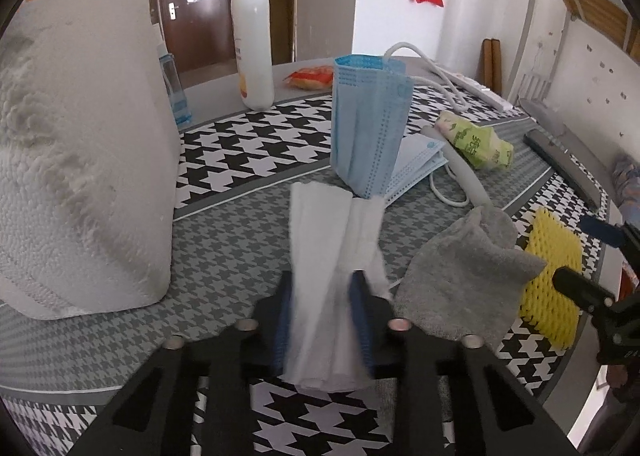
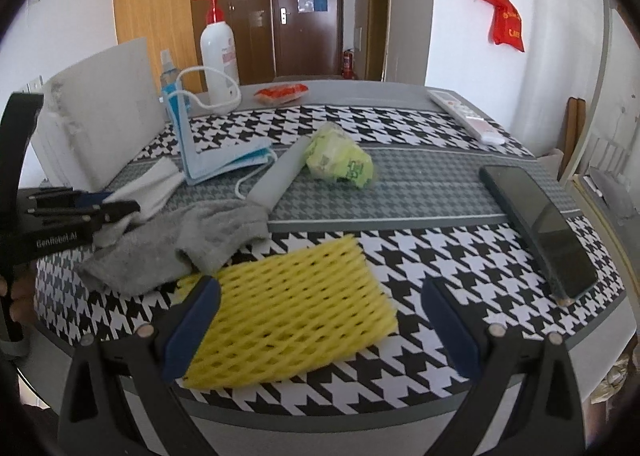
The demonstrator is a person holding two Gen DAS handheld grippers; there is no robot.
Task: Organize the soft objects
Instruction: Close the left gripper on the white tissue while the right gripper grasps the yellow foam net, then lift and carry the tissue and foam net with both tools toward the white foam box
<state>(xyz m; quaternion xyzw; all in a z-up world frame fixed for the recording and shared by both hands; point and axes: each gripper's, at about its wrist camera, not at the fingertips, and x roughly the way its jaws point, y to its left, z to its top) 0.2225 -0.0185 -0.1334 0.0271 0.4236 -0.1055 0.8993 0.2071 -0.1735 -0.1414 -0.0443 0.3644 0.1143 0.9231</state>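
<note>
My left gripper (image 1: 322, 284) is shut on a white folded tissue (image 1: 332, 232), which fills the gap between the blue pads and lies flat on the houndstooth cloth (image 1: 240, 248). Just beyond it a stack of blue face masks (image 1: 368, 128) is bent upright. A grey sock (image 1: 468, 268) lies to the right of the tissue, touching a yellow foam net (image 2: 288, 308). In the right wrist view my right gripper (image 2: 320, 320) stands open over the net, its left pad (image 2: 192, 332) above the net's left edge. The left gripper (image 2: 100, 212) shows there at the far left.
A big white paper roll (image 1: 80, 160) stands close on the left. Behind are a pump bottle (image 1: 252, 40), a spray bottle (image 2: 168, 76) and an orange packet (image 2: 282, 92). A green tissue pack (image 2: 340, 160), grey tube (image 2: 280, 172), dark phone (image 2: 540, 228) and white remote (image 2: 464, 112) lie to the right.
</note>
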